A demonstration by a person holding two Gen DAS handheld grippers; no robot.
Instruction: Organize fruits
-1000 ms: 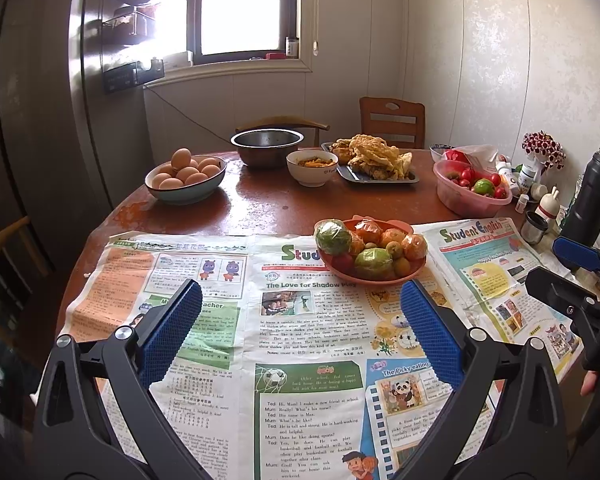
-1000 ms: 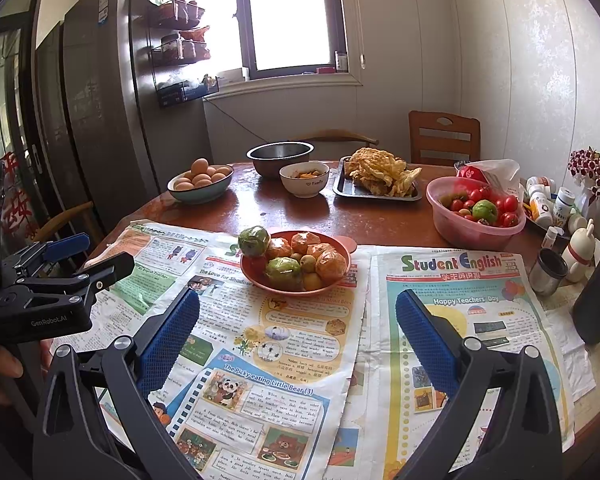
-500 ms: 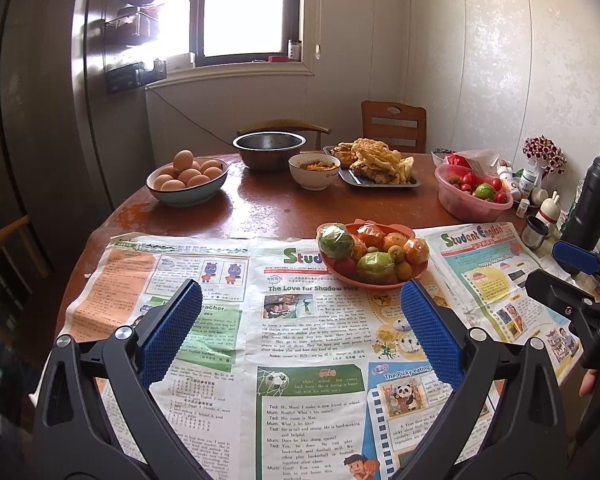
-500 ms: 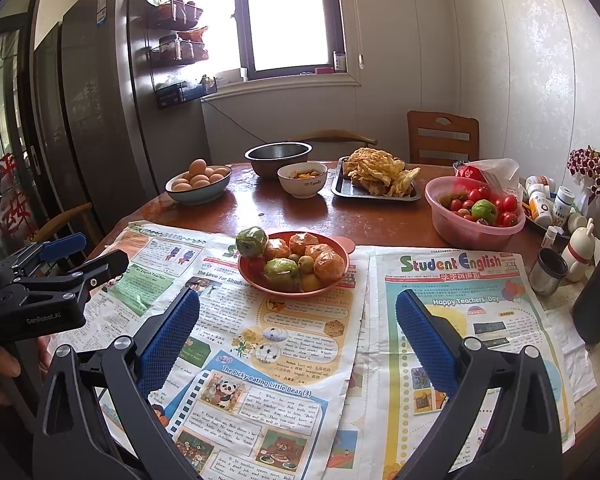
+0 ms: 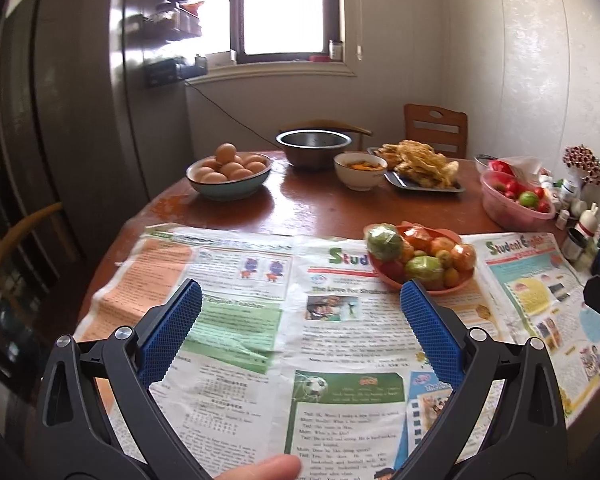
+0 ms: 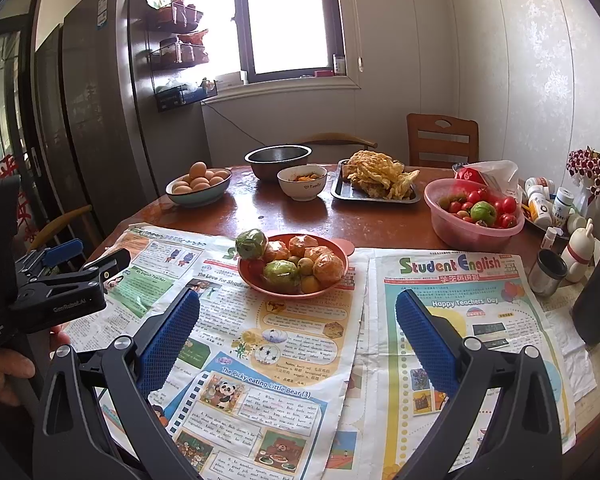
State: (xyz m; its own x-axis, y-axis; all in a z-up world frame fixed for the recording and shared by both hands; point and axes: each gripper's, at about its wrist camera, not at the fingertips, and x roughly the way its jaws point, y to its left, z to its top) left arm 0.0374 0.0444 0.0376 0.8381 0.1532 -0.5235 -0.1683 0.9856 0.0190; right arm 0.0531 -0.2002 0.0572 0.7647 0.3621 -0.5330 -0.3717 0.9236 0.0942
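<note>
Above the newspaper [image 5: 260, 320], the left gripper [image 5: 300, 328] has edged toward the fruit plate [image 5: 420, 268].

two newspapers [image 6: 460, 320], five bowls [image 6: 474, 232], one tray [image 6: 374, 194]

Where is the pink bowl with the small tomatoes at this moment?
The pink bowl stands on the bare table at the right in both views, behind the newspaper, between the metal tray and the medicine bottles.

A home kitchen-dining room, shown by the tall refrigerator [image 6: 100, 120] at the left, a round wooden tabletop [image 6: 380, 220] spread with newspapers [image 6: 292, 340], a bowl of eggs [image 6: 198, 186], a tray of fried food [image 6: 376, 184], and a wooden chair [image 6: 442, 140] by the far wall.
</note>
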